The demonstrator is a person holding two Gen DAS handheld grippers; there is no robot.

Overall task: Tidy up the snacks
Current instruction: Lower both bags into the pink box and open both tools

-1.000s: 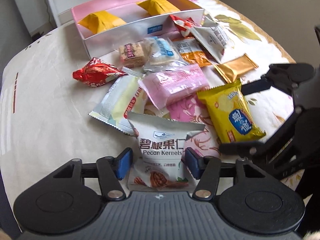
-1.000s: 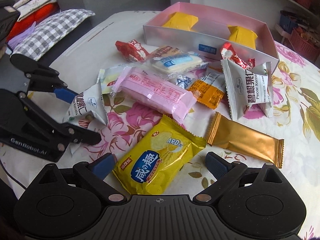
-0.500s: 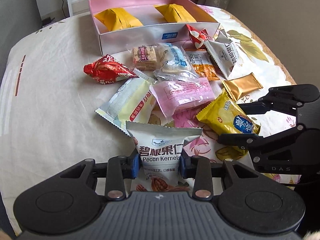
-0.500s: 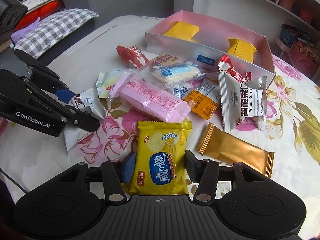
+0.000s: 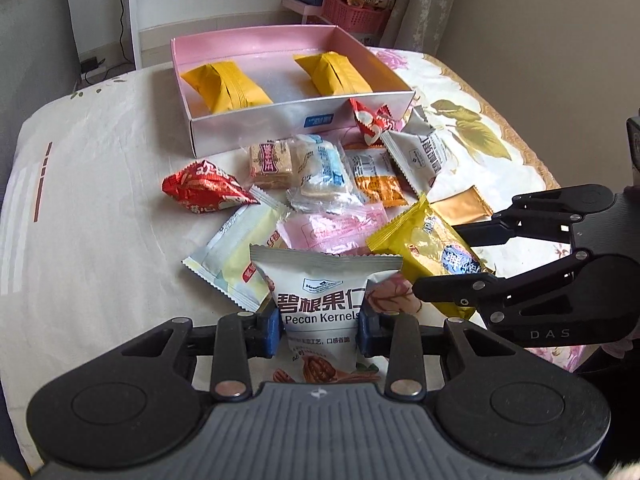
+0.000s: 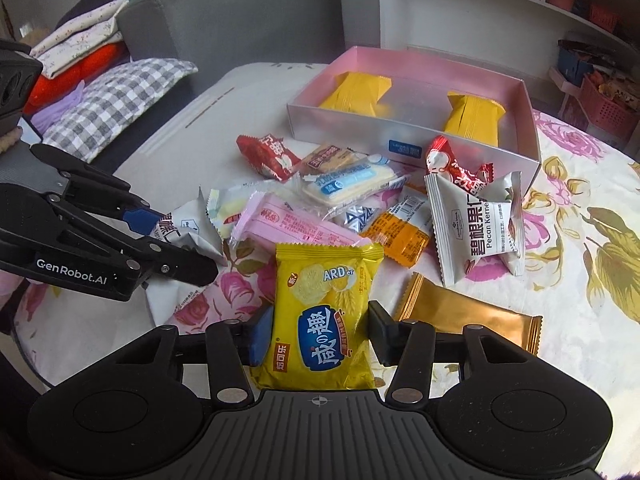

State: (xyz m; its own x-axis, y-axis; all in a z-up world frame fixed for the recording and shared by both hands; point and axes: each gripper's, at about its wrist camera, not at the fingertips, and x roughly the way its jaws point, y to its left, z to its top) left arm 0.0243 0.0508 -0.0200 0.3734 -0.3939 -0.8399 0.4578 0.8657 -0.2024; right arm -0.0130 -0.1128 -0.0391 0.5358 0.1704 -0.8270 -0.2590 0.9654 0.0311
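Observation:
My left gripper (image 5: 318, 330) is shut on a white pecan kernels packet (image 5: 320, 304) and holds it above the table. My right gripper (image 6: 318, 340) is shut on a yellow biscuit packet (image 6: 324, 312), also lifted; it shows in the left wrist view (image 5: 432, 252) between the right gripper's fingers. A pink box (image 5: 280, 120) at the back holds two orange packets (image 5: 224, 86). Several loose snacks lie in front of it: a red packet (image 5: 204, 192), a pink packet (image 5: 332, 228), a second pecan packet (image 6: 480, 224), a gold bar (image 6: 468, 316).
The round table (image 5: 100, 220) has a floral cloth. A sofa with cushions (image 6: 112, 96) stands to the left in the right wrist view. White shelves (image 6: 500, 4) and a pink basket (image 5: 356, 12) stand behind the table.
Both grippers closed on their packets and lifted them up and back from the pile. The yellow biscuit packet turned upright in the right gripper.

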